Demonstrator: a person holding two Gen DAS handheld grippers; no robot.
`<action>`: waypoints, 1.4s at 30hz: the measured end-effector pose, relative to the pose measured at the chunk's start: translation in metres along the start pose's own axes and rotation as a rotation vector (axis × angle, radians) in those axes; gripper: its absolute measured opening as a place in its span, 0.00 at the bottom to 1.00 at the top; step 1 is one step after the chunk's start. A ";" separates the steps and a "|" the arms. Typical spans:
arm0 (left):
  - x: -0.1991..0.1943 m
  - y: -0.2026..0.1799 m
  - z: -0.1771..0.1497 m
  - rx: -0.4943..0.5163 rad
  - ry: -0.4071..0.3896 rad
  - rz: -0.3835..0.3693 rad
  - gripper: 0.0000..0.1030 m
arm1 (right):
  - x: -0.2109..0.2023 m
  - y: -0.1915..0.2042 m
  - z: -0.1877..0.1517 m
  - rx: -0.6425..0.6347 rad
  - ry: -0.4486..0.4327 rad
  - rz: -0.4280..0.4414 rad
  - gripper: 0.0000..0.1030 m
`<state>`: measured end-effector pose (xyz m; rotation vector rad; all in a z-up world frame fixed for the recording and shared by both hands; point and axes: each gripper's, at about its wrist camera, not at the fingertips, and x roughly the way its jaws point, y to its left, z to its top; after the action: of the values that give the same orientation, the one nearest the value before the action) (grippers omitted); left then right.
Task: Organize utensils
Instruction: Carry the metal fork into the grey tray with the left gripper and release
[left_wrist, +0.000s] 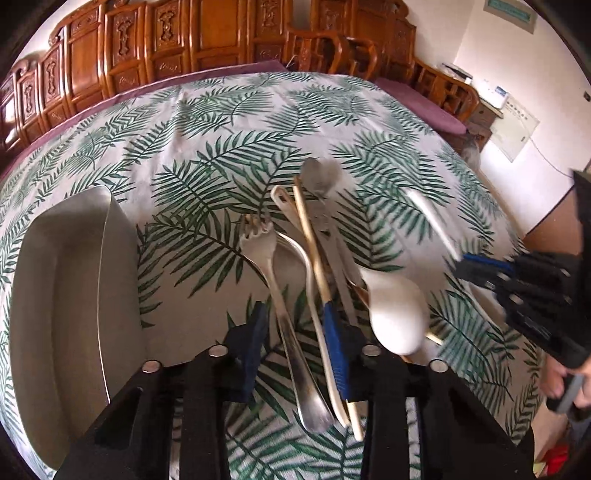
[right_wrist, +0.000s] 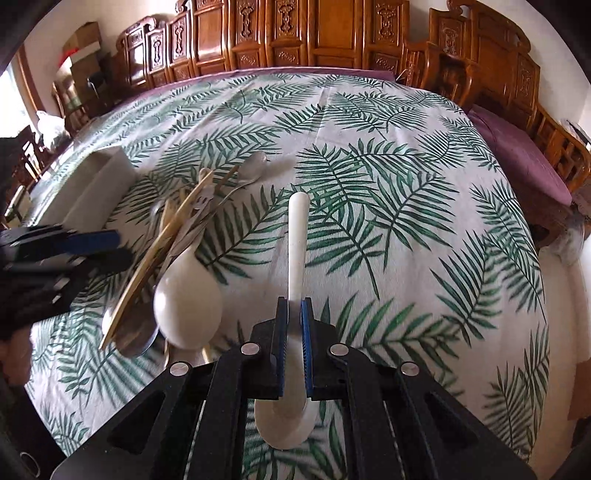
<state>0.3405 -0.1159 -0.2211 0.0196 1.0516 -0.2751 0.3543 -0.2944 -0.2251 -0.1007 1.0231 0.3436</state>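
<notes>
Across the leaf-print tablecloth (right_wrist: 388, 155), a white tray (left_wrist: 62, 280) sits at nine o'clock of the utensil pile (left_wrist: 314, 258). Right gripper (right_wrist: 294, 314) pinches a white spoon (right_wrist: 297, 236); left gripper (left_wrist: 295, 325) straddles the pile, jaws wide.

The counter (right_wrist: 406, 206) lies open right of the utensil pile (right_wrist: 184, 236) (spoons, fork and chopsticks, crossed); the steel tray (left_wrist: 62, 280) blocks the pile's left; carved wooden chairs (right_wrist: 498, 74) hem the far edge.
</notes>
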 end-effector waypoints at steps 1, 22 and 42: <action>0.005 0.001 0.003 -0.005 0.008 0.008 0.25 | -0.002 0.001 -0.002 -0.001 -0.005 0.001 0.08; 0.026 0.000 0.013 0.006 0.042 0.136 0.07 | -0.013 -0.006 0.002 0.014 -0.037 -0.001 0.08; -0.087 0.021 0.011 0.008 -0.135 0.099 0.06 | -0.056 0.069 0.021 -0.057 -0.091 0.037 0.08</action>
<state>0.3146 -0.0788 -0.1429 0.0595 0.9120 -0.1880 0.3226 -0.2371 -0.1616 -0.1162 0.9267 0.4074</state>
